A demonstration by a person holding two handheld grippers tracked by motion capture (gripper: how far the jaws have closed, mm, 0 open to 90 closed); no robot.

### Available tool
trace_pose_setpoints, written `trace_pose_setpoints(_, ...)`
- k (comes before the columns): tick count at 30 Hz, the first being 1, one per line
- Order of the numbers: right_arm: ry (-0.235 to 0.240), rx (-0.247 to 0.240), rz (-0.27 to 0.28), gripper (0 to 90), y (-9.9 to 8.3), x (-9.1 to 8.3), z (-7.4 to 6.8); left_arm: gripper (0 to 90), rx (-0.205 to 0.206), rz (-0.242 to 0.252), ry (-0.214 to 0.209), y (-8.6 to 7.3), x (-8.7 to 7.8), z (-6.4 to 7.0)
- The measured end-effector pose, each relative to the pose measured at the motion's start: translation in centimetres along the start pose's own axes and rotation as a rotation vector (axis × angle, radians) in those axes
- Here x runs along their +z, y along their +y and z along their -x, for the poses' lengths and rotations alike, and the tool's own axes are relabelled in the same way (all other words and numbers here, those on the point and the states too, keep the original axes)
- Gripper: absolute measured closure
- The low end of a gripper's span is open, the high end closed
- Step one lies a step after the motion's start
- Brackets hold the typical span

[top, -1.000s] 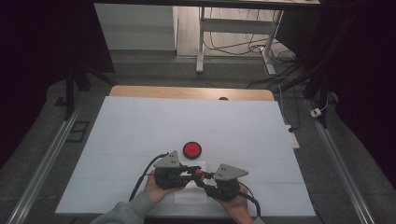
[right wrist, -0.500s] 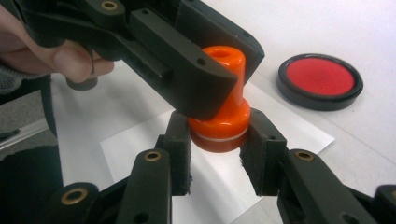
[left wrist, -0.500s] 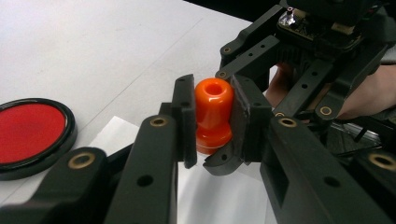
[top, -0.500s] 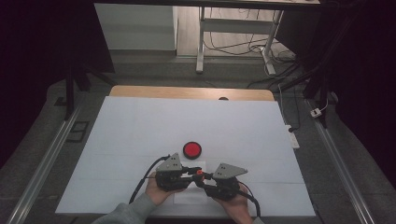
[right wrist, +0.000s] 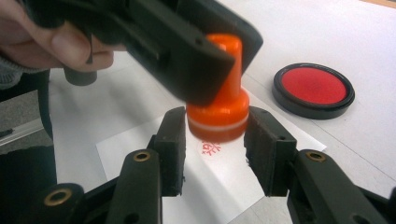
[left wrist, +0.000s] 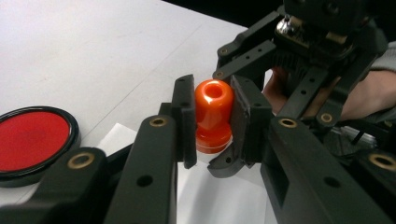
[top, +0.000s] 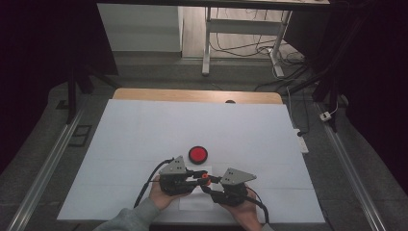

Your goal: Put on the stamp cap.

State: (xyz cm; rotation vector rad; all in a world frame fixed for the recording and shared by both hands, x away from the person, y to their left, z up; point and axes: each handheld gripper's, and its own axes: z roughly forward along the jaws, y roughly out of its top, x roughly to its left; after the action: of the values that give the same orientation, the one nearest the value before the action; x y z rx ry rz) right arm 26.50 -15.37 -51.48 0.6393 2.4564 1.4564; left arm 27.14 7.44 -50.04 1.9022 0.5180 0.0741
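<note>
High view, table: the white table [top: 144, 139] bears a red ink pad [top: 197, 154], the landmark for the places below.
High view, grippers: the left gripper [top: 193, 176] and right gripper [top: 208, 187] meet nose to nose just nearer the person than the ink pad, an orange stamp [top: 204, 176] between them.
High view, paper: a small paper slip [top: 192, 202] lies under the grippers, on the person's side of the ink pad, probably placed to take the print.

Left gripper view, hold: the left gripper [left wrist: 212, 119] pinches the stamp [left wrist: 213, 114] by its narrow handle, jaws pressed on either side, which keeps it upright.
Left gripper view, pad: the ink pad [left wrist: 32, 140] sits close by, lid off, likely for easy inking.

Right gripper view, jaws: the right gripper [right wrist: 215, 140] is spread, its jaws flanking the stamp's wide base [right wrist: 218, 116] with a gap on each side, so it grips nothing; judged, it guards or steadies.
Right gripper view, stamp: the stamp hangs just above the paper slip [right wrist: 215, 172], nearer than the ink pad [right wrist: 313, 90].
Right gripper view, print: a small red mark [right wrist: 211, 148] shows on the slip beneath the base, so a print seems made.
</note>
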Motion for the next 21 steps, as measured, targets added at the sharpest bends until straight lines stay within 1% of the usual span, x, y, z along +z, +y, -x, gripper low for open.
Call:
trace_pose_setpoints(4, 0.002, 0.006, 0.004, 57.4, 0.0, 0.0, 0.0, 72.3, -0.007, 0.009, 0.002, 0.1, -0.3, -0.2)
trace_pose_setpoints(10, -0.004, 0.014, 0.011, 55.2, -0.1, -0.1, 0.3, 72.3, -0.008, 0.007, 0.005, 0.1, -0.4, -0.4)
trace_pose_setpoints(21, -0.031, 0.023, -0.003, 52.8, -0.7, -0.8, 1.3, 72.3, -0.012, 0.014, 0.011, 0.2, -0.9, -0.7)
